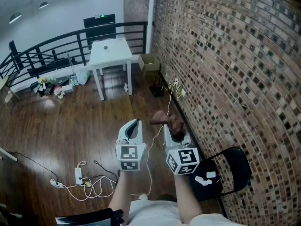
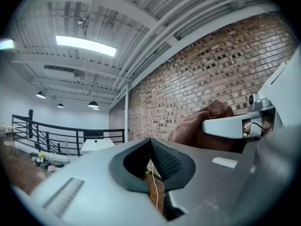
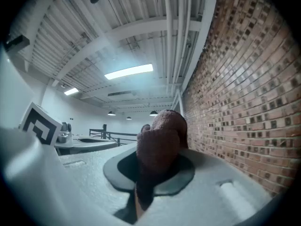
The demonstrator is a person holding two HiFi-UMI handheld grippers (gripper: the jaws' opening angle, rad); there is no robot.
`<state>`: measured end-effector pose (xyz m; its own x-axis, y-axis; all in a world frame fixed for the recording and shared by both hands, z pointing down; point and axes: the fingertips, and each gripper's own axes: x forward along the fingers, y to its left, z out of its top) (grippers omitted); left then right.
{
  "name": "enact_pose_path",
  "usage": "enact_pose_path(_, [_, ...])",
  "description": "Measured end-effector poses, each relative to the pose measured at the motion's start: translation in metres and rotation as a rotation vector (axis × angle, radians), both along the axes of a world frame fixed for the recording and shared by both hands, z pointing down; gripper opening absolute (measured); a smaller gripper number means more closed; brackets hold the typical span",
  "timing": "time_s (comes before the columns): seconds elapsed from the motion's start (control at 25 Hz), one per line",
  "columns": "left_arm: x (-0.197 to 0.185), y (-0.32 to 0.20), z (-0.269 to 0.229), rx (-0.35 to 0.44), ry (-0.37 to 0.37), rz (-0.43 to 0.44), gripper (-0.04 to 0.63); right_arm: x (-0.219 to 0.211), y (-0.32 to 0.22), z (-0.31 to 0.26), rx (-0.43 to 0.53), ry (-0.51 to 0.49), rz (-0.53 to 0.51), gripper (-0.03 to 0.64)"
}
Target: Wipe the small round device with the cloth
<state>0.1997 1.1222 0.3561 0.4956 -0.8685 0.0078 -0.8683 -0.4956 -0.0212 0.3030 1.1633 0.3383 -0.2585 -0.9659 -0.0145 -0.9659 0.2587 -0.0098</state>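
Note:
My right gripper (image 1: pixel 168 126) is shut on a bunched brown cloth (image 1: pixel 168 120), which sticks up out of its jaws in the right gripper view (image 3: pixel 157 147). My left gripper (image 1: pixel 134 125) is held level beside it, shut with nothing between its jaws (image 2: pixel 151 166). The left gripper view also shows the cloth (image 2: pixel 200 126) to its right. Both grippers are held in the air above the wooden floor. Far ahead stands a white table (image 1: pixel 117 55) with a small dark round device (image 1: pixel 105 47) on its top.
A brick wall (image 1: pixel 225 55) runs along the right. A black chair (image 1: pixel 233 171) stands close at lower right. Cables and a power strip (image 1: pixel 79 177) lie on the floor at lower left. A black railing (image 1: pixel 56 48) and a cardboard box (image 1: pixel 150 62) are near the table.

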Motion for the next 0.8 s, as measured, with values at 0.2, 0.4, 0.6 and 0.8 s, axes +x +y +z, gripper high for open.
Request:
enact_pose_path(0.2, [-0.039, -0.029, 0.006, -0.017, 0.012, -0.065, 0.015, -0.040, -0.031, 0.006, -0.015, 0.017, -0.080, 0.025])
enact_pose_path(0.4, [-0.051, -0.067, 0.010, -0.027, 0.013, -0.144, 0.015, -0.044, -0.075, 0.008, -0.014, 0.017, -0.150, 0.026])
enact_pose_path(0.6, [-0.033, -0.113, 0.003, -0.006, 0.018, -0.209, 0.015, -0.028, -0.125, -0.002, 0.018, 0.022, -0.229, 0.026])
enact_pose_path(0.8, [-0.009, -0.153, -0.013, 0.020, 0.007, -0.251, 0.015, -0.003, -0.176, -0.021, 0.047, -0.011, -0.284, 0.026])
